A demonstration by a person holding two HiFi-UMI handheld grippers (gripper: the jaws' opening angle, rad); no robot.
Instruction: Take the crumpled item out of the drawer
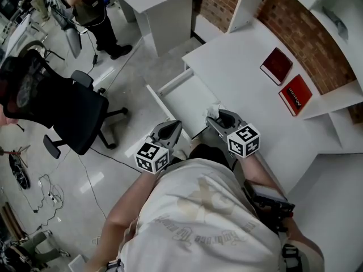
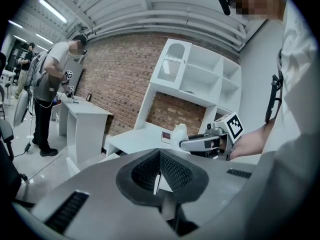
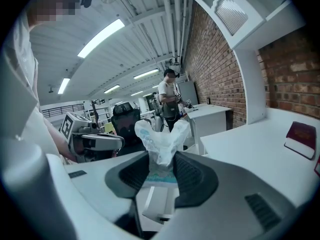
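The right hand-held gripper (image 1: pixel 219 119) is clenched on the crumpled item (image 1: pixel 213 111), a wad of thin white material. In the head view it shows only as a small pale tuft at the jaw tips, by the edge where the open drawer (image 1: pixel 187 98) meets the white tabletop (image 1: pixel 244 61). The right gripper view gives much more. There the crumpled item (image 3: pixel 162 141) is pinched at its lower part between the two dark pads, and its loose upper part flares above them with faint bluish print. A white piece of the drawer (image 3: pixel 157 204) lies below the jaws.

The left hand-held gripper (image 1: pixel 172 129) is beside the right one, over the drawer's front. Only the left gripper view settles its state: its pads (image 2: pixel 172 173) are pressed together with nothing between them. That view also takes in the right hand-held gripper (image 2: pixel 200 143) from the side, with the item (image 2: pixel 179 133) sticking out past its tips.

Two red books (image 1: pixel 286 81) lie well apart from the drawer on the tabletop. The right gripper view catches only one of them (image 3: pixel 301 132). A black office chair (image 1: pixel 71 109) stands on the floor to the left, and a person (image 1: pixel 91 7) stands by a second desk (image 1: pixel 164 4) beyond it.
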